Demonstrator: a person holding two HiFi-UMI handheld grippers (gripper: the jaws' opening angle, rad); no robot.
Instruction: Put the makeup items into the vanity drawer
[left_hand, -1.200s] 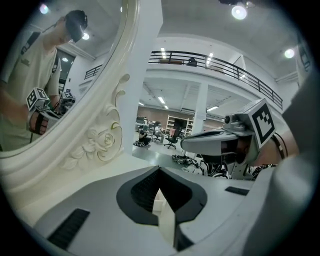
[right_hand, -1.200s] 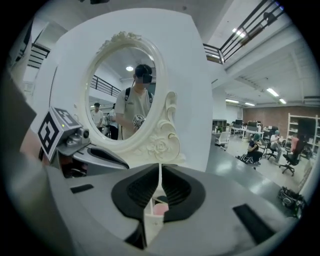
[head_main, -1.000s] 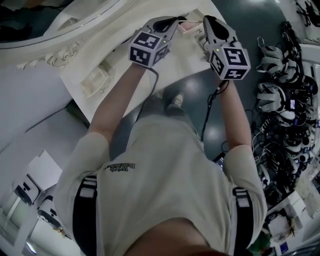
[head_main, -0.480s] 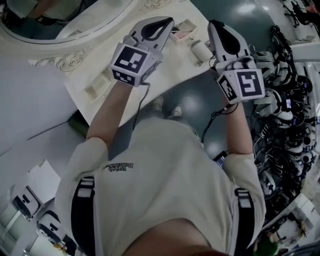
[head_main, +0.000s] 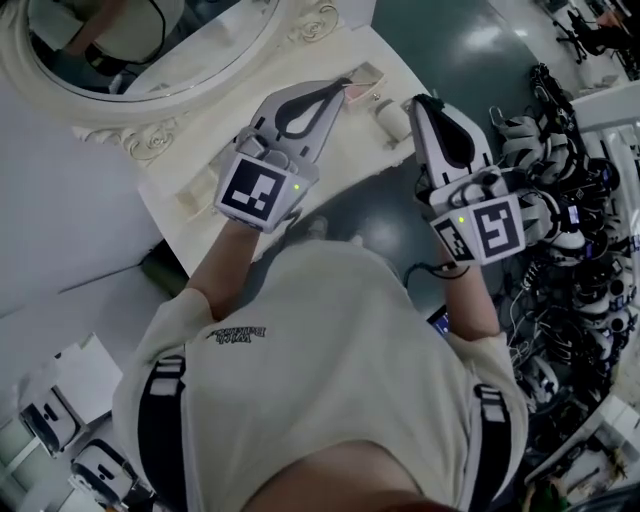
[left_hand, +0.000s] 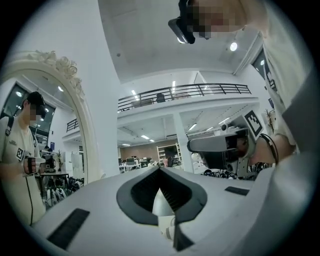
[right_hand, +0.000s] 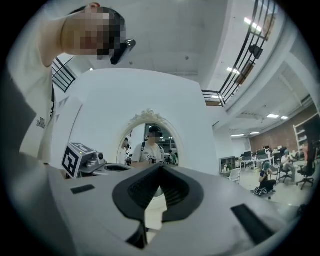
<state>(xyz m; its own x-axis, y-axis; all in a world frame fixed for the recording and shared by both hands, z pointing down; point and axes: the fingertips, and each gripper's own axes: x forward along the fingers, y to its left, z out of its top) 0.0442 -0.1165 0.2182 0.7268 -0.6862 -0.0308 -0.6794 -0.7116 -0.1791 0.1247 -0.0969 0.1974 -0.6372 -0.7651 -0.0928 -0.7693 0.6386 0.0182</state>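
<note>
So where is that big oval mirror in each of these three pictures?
Head view: the mirror fills the top left corner, seen from above.
Left gripper view: the mirror runs along the left edge, seen at a slant.
Right gripper view: the mirror is small, in the middle, straight ahead.
Shared landmark: the person's reflection in the glass.

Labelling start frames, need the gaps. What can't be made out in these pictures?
Drawer: in no view; head view shows only the vanity top.
Pink case: head view, partly behind the left gripper; contents too small.
White jar: head view, too small to identify.
Gripper views: both look across the room; no makeup in them.
</note>
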